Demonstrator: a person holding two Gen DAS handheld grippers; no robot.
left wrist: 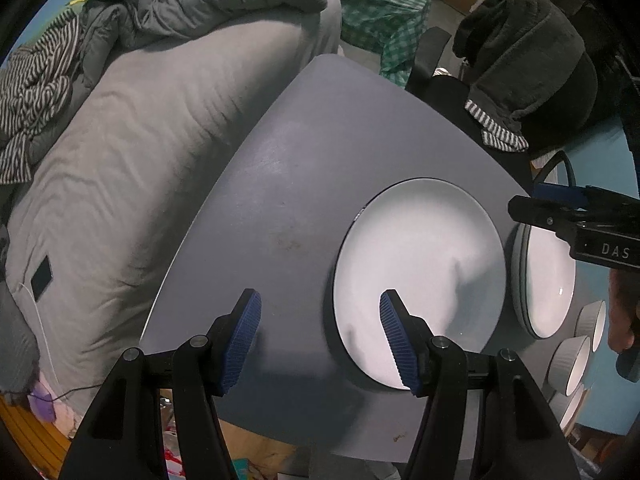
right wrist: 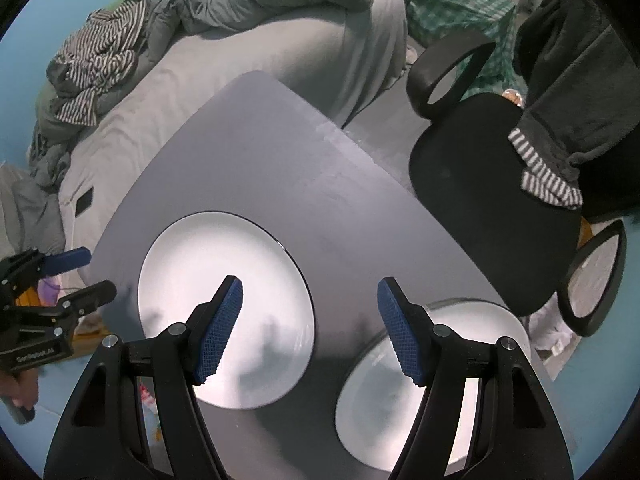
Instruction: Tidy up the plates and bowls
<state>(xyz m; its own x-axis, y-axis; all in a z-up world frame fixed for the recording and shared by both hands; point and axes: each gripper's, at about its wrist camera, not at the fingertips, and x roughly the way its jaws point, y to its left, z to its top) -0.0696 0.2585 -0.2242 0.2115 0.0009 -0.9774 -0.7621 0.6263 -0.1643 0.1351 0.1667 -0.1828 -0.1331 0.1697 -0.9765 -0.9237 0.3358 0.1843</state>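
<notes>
A big round white plate (left wrist: 420, 276) lies flat on the grey desk with rounded corners (left wrist: 304, 168). Just beside it, at the desk's edge, sits a second round white plate with a grey rim (left wrist: 548, 280). The two plates are near each other, but I cannot tell if they touch. In the left wrist view, three small white ribbed bowls (left wrist: 576, 360) sit in a row past the second plate.

The left gripper (left wrist: 320, 336) hangs over the desk with its blue jaws spread wide. One blue pad is over the bare desk and the other is over the edge of the first plate. It holds nothing.

The right gripper (right wrist: 310, 326) hangs above the gap between the two plates. Its blue jaws are spread wide too, and nothing is between them.

A bed with a grey sheet (right wrist: 224, 80) stands behind the desk, with a striped black and white cloth (right wrist: 100, 52) bunched on it. A black office chair (right wrist: 480, 184) stands by the desk with a dark grey blanket (right wrist: 580, 80) draped over it.
</notes>
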